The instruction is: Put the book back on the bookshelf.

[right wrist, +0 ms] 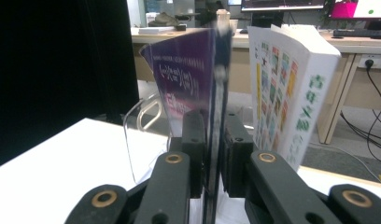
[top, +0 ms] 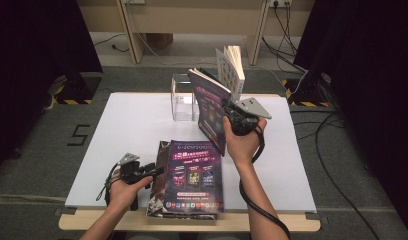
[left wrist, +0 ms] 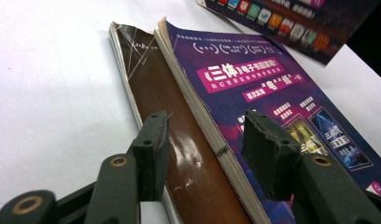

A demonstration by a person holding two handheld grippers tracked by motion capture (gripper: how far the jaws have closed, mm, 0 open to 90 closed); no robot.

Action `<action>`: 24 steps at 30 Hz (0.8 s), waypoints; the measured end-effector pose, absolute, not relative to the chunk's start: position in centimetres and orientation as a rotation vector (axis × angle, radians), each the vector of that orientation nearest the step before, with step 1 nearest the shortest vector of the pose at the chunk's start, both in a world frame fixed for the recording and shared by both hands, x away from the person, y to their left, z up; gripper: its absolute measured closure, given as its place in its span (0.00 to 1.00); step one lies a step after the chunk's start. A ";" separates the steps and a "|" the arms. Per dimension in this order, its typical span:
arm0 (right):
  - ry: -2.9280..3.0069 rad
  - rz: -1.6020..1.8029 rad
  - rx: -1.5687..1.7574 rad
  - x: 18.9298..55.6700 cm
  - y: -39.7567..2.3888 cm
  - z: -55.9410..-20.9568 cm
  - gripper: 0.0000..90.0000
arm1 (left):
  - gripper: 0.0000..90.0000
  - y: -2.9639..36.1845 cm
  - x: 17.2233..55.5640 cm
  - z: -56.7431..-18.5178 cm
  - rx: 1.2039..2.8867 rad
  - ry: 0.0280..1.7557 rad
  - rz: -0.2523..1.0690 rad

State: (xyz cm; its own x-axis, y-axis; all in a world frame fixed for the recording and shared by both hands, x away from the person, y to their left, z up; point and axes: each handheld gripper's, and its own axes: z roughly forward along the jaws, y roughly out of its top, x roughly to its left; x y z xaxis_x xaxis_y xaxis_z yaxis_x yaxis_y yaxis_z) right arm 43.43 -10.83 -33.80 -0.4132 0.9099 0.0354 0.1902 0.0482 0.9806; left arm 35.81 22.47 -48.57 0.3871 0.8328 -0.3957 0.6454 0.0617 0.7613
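Office-lab: desks [right wrist: 188, 35], monitors [right wrist: 282, 4]

The right gripper [top: 240, 120] is raised upright (fingers nearly together), while the left gripper [top: 142, 172] lies low, fingers apart.

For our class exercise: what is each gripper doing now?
Left gripper: jaws open, holding nothing.
Right gripper: jaws around an upright purple book.

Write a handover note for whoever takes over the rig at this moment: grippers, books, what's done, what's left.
Right gripper: clamps the upright purple magazine, near the clear stand.
Left gripper: open, jaws over the edge of the flat stack.
Done: white book stands by the stand.
Left: probably seat the held magazine, then the purple book and the brown book beneath it on the table.
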 end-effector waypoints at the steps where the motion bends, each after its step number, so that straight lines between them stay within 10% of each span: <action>1: 1.680 1.413 1.115 43.2 -11.0 -33.8 0.91 | 0.56 22.5 35.8 -48.6 1.652 1.327 0.237; 24: 1.740 1.371 1.211 45.7 -11.2 -30.2 0.85 | 0.56 22.7 35.8 -48.3 1.650 1.324 0.240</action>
